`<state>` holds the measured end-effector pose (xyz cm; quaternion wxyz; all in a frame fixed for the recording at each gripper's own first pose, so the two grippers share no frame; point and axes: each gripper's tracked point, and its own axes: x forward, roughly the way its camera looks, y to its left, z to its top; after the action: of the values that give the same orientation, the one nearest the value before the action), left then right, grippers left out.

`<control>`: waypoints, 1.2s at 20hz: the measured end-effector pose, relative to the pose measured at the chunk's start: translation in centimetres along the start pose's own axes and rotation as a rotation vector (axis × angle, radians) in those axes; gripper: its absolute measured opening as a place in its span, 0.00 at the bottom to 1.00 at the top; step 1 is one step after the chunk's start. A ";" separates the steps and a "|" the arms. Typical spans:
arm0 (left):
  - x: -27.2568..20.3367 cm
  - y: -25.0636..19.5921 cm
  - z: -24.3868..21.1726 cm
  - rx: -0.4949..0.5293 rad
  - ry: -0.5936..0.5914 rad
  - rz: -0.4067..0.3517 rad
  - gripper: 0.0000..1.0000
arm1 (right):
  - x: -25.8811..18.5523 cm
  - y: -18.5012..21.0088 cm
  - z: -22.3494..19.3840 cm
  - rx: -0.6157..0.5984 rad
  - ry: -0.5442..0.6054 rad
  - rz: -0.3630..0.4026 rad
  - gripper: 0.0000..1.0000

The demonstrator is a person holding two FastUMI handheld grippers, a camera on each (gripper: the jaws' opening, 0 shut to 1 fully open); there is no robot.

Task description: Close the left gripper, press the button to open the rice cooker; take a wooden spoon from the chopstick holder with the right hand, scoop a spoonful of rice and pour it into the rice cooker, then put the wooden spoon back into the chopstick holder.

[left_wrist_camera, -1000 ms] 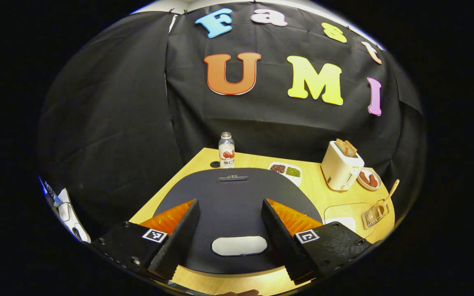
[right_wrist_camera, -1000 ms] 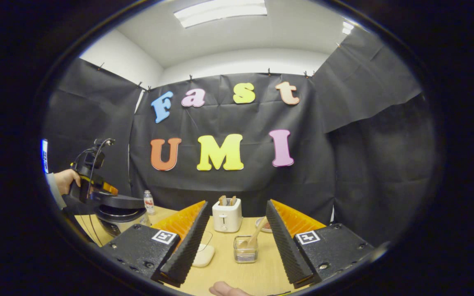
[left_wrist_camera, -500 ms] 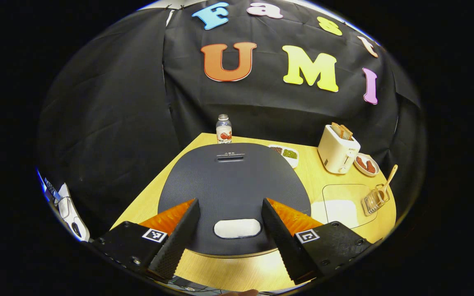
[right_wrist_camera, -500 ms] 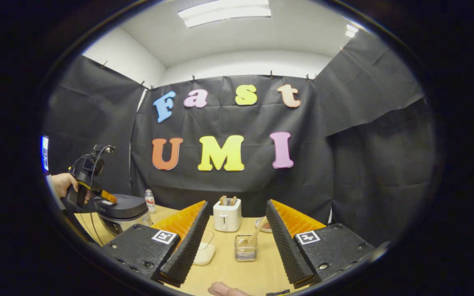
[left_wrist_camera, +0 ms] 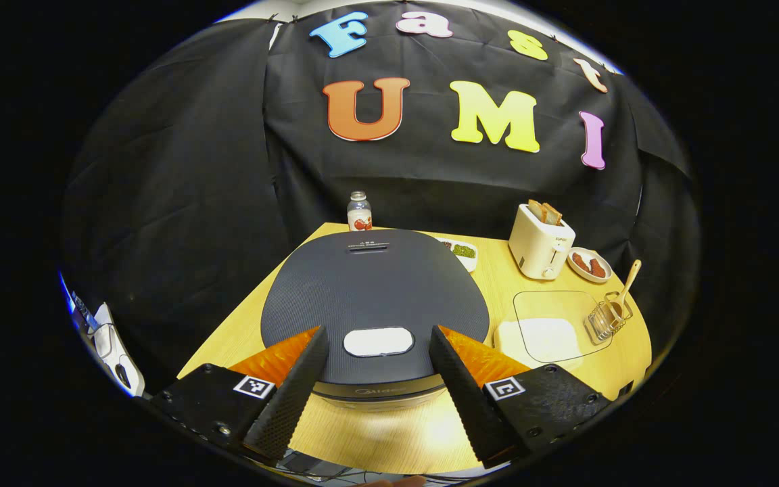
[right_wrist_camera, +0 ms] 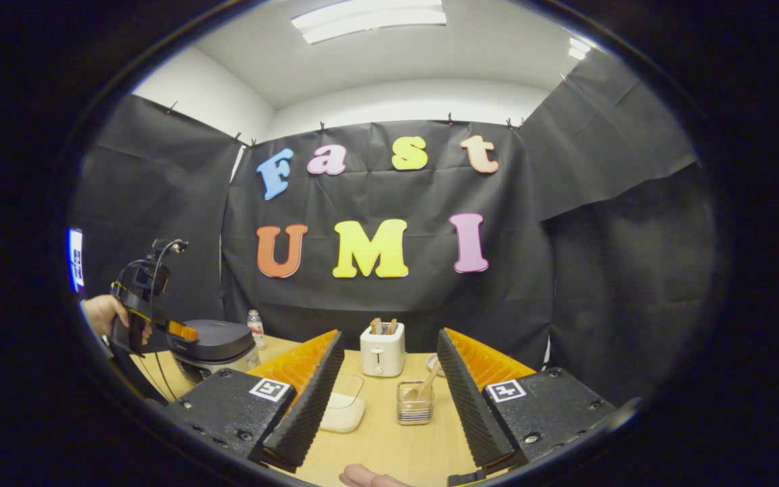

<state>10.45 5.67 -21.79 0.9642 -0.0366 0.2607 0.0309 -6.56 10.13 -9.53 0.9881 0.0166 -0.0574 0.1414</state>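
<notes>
The rice cooker (left_wrist_camera: 376, 284) sits in the middle of the left gripper view with its dark lid down and a white button (left_wrist_camera: 378, 341) at the near edge. My left gripper (left_wrist_camera: 377, 331) stands open, a finger on either side of the button and a little above it. At the table's right a clear chopstick holder (left_wrist_camera: 602, 321) holds the wooden spoon (left_wrist_camera: 627, 287), next to a clear box of rice (left_wrist_camera: 545, 331). My right gripper (right_wrist_camera: 389, 335) is open with nothing in it, short of the holder (right_wrist_camera: 414, 411) and spoon (right_wrist_camera: 428, 382). The cooker (right_wrist_camera: 217, 341) and the hand-held left gripper (right_wrist_camera: 159, 326) are at far left.
A white toaster (left_wrist_camera: 539, 240) with bread, a small plate of red pieces (left_wrist_camera: 589, 264), a dish of beans (left_wrist_camera: 460, 251) and a bottle (left_wrist_camera: 359, 211) stand along the back of the wooden table (left_wrist_camera: 389, 439). The rice box (right_wrist_camera: 343, 409) lies left of the holder.
My left gripper has drawn back and up from the cooker lid, so the button now sits at its fingertips. The right gripper has edged a little towards the holder. Both stay open.
</notes>
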 end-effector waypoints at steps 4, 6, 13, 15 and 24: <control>0.1 0.1 0.1 -0.008 -0.091 0.015 0.98 | -1.5 0.2 1.6 -0.034 -0.024 -0.032 0.90; 0.6 0.0 0.2 -0.001 -0.142 0.027 0.98 | -2.5 0.5 2.8 -0.036 -0.046 -0.042 0.90; 0.9 0.0 -0.2 -0.008 -0.241 0.029 0.98 | -5.4 0.9 5.9 -0.098 -0.135 -0.060 0.92; 0.2 0.0 -0.3 0.003 -0.259 0.059 0.97 | -5.5 1.1 5.9 -0.108 -0.140 -0.064 0.92; -7.2 -4.7 0.6 0.006 -0.347 -0.004 0.94 | -4.0 0.0 4.1 -0.095 -0.060 -0.105 0.90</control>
<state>4.94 0.73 -17.39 0.9949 -0.0284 0.0903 0.0342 -10.84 8.78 -5.98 0.9917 -0.0232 -0.0926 0.0862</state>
